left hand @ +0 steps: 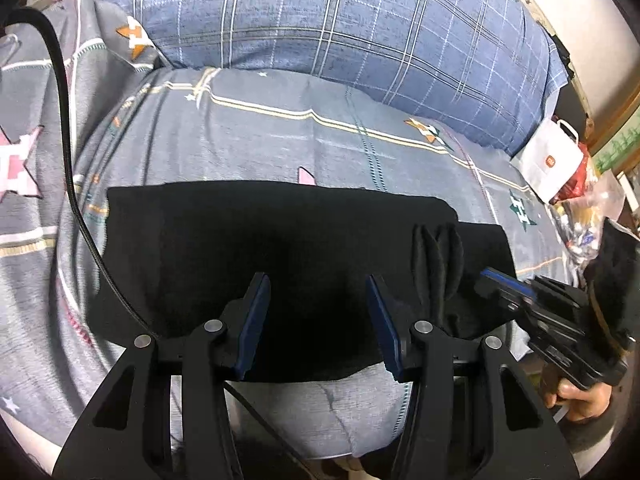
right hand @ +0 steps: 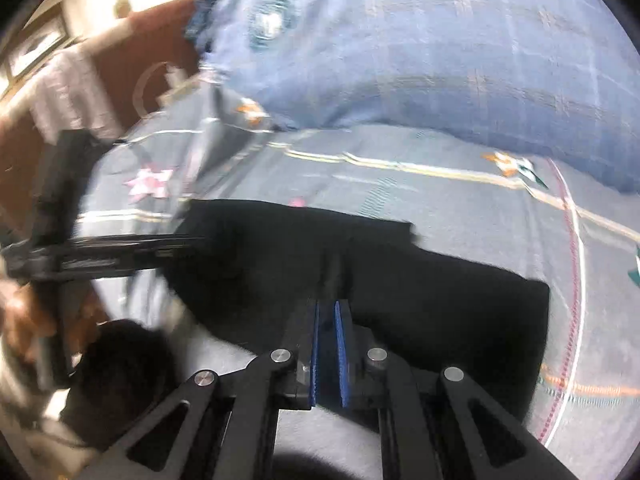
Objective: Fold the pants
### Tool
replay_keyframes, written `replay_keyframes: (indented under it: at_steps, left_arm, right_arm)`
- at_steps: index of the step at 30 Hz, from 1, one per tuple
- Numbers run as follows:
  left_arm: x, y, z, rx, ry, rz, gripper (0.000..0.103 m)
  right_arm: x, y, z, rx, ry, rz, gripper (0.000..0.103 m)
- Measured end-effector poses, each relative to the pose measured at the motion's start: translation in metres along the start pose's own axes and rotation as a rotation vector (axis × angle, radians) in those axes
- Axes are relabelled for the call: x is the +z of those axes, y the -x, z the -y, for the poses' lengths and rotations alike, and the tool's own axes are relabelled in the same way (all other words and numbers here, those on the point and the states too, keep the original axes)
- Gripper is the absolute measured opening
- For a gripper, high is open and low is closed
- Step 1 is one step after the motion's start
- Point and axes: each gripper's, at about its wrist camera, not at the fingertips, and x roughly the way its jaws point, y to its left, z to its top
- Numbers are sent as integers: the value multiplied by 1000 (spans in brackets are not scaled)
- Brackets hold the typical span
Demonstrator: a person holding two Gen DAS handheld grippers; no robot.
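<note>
Pants [left hand: 280,264] lie folded mid-frame on bed [left hand: 360,148]. Left tool [left hand: 316,320] spread above them, empty. Right tool [right hand: 327,344] nearly pressed together, likely pinching a fabric ridge to fold over.

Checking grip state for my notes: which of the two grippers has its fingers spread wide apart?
The left gripper: its blue-padded fingers stand wide apart above the black pants. The right gripper is nearly closed, apparently pinching the fabric.

bedroom, home: bed with star-print sheet [left hand: 280,140], blue plaid pillow [left hand: 340,20], white paper bag [left hand: 550,164] at bedside.
</note>
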Motion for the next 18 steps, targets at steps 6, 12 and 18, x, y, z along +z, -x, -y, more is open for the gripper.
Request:
replay_keyframes:
  at_steps: [6, 12, 18]
  left_arm:
    - [-2, 2, -3, 21, -4, -1, 51]
    - [-5, 5, -14, 46, -1, 1, 51]
    - [-6, 3, -32, 52, 37, -14, 51]
  right_arm:
    - [7, -31, -3, -40, 61, -77, 7]
    - [9, -6, -12, -27, 106, -46, 7]
    - [0, -35, -15, -32, 117, -117, 8]
